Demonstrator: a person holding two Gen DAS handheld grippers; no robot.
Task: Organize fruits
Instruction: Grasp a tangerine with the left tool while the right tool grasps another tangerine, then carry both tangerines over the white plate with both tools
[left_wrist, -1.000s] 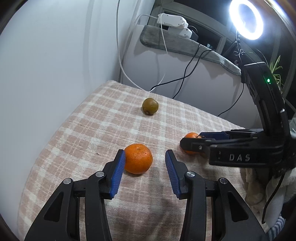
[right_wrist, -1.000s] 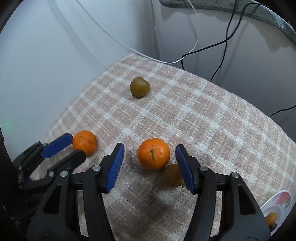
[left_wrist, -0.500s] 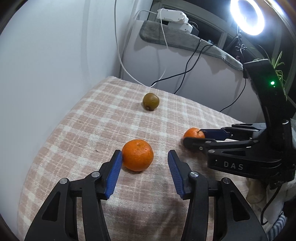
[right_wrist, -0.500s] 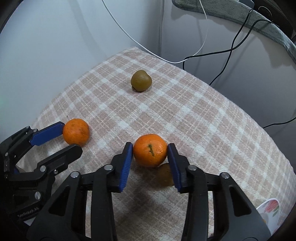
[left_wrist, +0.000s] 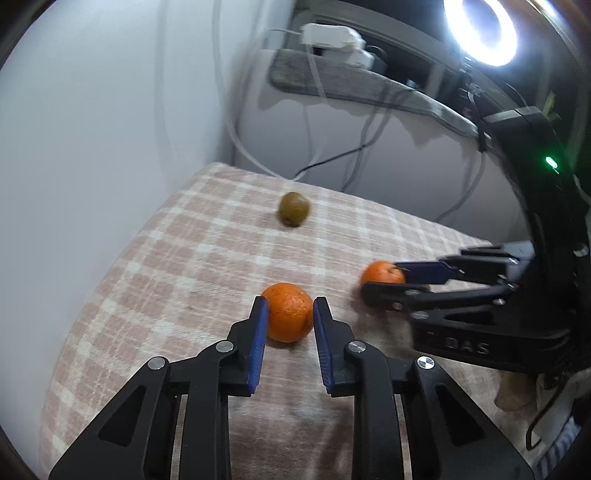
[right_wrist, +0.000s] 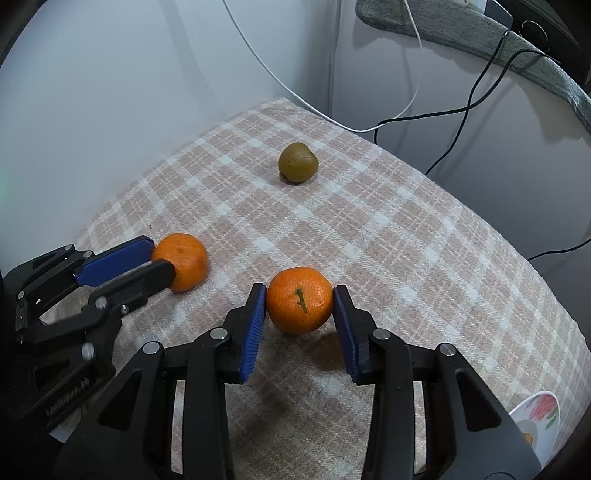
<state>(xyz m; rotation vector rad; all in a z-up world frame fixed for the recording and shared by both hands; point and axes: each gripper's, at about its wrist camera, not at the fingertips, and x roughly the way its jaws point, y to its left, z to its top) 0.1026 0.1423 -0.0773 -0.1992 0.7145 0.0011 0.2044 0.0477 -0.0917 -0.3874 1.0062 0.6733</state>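
Orange fruit filled both hand-held grippers. In the left wrist view, the left hand-held gripper (left_wrist: 287, 317) sat at the lower centre of the frame with its blue-padded fingers (left_wrist: 258, 332) pressed against either side of a mandarin (left_wrist: 288, 312) that rested on the pink-and-white checked cloth (left_wrist: 166, 266) covering the tabletop. At the right of that same frame, the right hand-held gripper (left_wrist: 384, 284) reached in from the edge, clamped on a second mandarin (left_wrist: 380, 275).

From the right wrist view, the right hand-held gripper (right_wrist: 300, 314) appeared at the lower centre, its blue pads (right_wrist: 255, 328) touching both flanks of the stemmed mandarin (right_wrist: 300, 300), whose green stalk faced the camera. Whether that fruit touched the cloth or was just clear of it could not be told. At the left of the frame the left hand-held gripper (right_wrist: 162, 262) held the other mandarin (right_wrist: 183, 260) on the cloth.

A kiwi (right_wrist: 298, 162) lay alone, well apart from both mandarins, in the upper middle of the frame near the far edge of the cloth. A flowered bowl (right_wrist: 535, 417) showed partly at the lower right corner. Black and white cables (right_wrist: 461, 107) hung down the wall behind. A ring light (left_wrist: 480, 29) glowed at the upper right of the left wrist view.
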